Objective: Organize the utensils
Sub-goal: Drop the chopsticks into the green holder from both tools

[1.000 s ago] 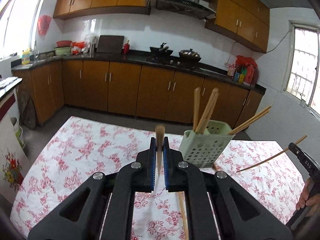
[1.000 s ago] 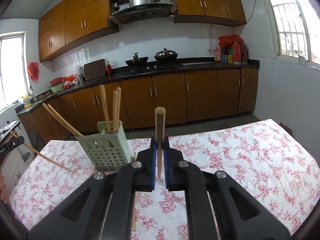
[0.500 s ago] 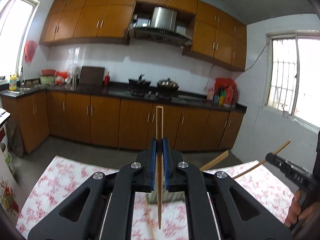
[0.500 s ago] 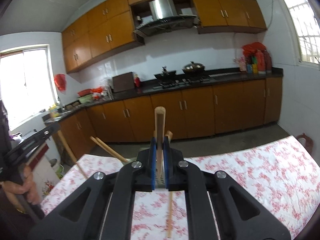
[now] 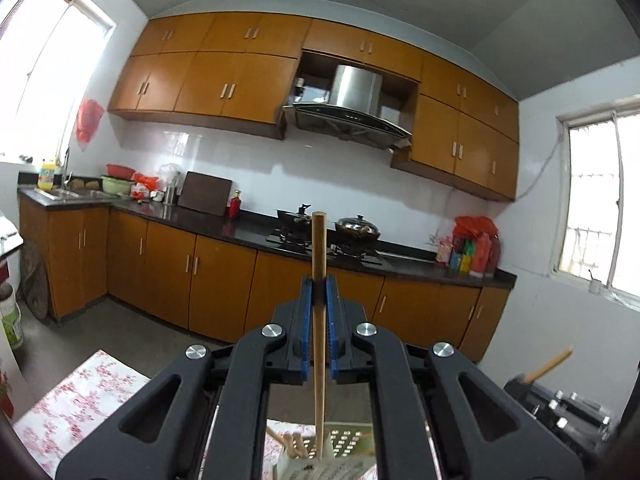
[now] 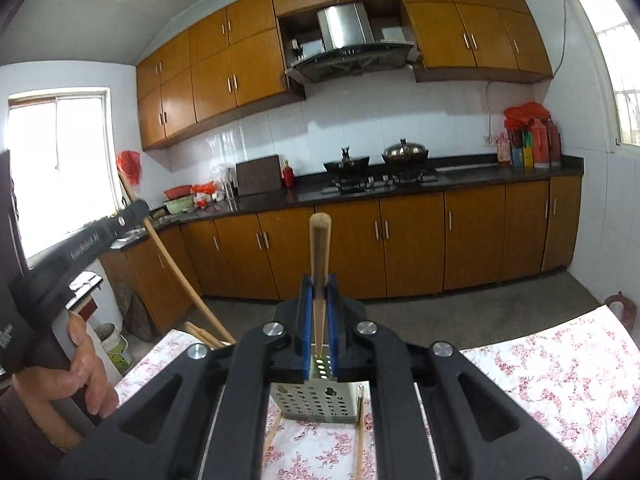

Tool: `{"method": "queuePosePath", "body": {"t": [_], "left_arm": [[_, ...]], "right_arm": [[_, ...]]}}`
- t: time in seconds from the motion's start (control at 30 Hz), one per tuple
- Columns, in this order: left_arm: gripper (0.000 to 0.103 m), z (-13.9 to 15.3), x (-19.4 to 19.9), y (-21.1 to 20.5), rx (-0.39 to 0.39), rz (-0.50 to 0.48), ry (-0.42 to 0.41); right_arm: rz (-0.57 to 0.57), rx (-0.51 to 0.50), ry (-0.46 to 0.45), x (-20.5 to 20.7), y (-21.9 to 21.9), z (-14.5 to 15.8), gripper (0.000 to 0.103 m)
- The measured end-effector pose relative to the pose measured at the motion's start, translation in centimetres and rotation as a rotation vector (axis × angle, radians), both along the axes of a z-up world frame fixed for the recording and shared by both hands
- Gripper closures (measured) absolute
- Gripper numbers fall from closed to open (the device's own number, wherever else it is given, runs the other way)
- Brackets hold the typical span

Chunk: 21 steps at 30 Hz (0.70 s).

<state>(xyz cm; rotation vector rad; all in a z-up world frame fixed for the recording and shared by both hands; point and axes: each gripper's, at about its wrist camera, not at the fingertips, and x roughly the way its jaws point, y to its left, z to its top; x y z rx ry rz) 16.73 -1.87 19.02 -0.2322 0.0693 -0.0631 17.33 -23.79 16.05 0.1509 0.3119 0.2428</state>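
My left gripper (image 5: 319, 284) is shut on a wooden chopstick (image 5: 319, 320) held upright, its lower tip just over the pale green perforated utensil holder (image 5: 344, 446). Chopstick ends (image 5: 290, 442) stick out of the holder. My right gripper (image 6: 319, 284) is shut on another wooden chopstick (image 6: 319, 264), its tip above the same holder (image 6: 316, 396). The left gripper with its chopstick (image 6: 172, 264) shows at the left of the right wrist view. The right gripper's chopstick end (image 5: 550, 364) shows at the right of the left wrist view.
The holder stands on a table with a red floral cloth (image 6: 540, 364). Loose chopsticks (image 6: 360, 432) lie on the cloth beside the holder. Kitchen cabinets and a counter with a stove (image 6: 376, 180) run along the far wall.
Both grippers have risen and tilted up, bringing their chopsticks upright over the holder. The holder has dropped to the bottom of both views.
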Motion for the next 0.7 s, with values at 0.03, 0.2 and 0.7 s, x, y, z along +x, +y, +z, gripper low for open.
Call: {"method": "queuePosePath", "body": {"t": [0.03,0.2,0.7], "left_arm": [[0.096,-0.2,0.4,-0.1,-0.007,0.006,-0.001],[0.096,-1.2,1.7,-0.9,0.012,0.039,-0.02],[0.095,-4.3,3.8,-0.9,0.033,-0.002,0.105]], "right_arm": [[-0.001,-0.001,0.009,0.6,0.2,-0.3,0.095],[-0.007,-0.002,0.051,2.5,0.3,-1.9,0.095],[-0.007,0.016,0.124,5.4,1.1,-3.6,0.092]]}}
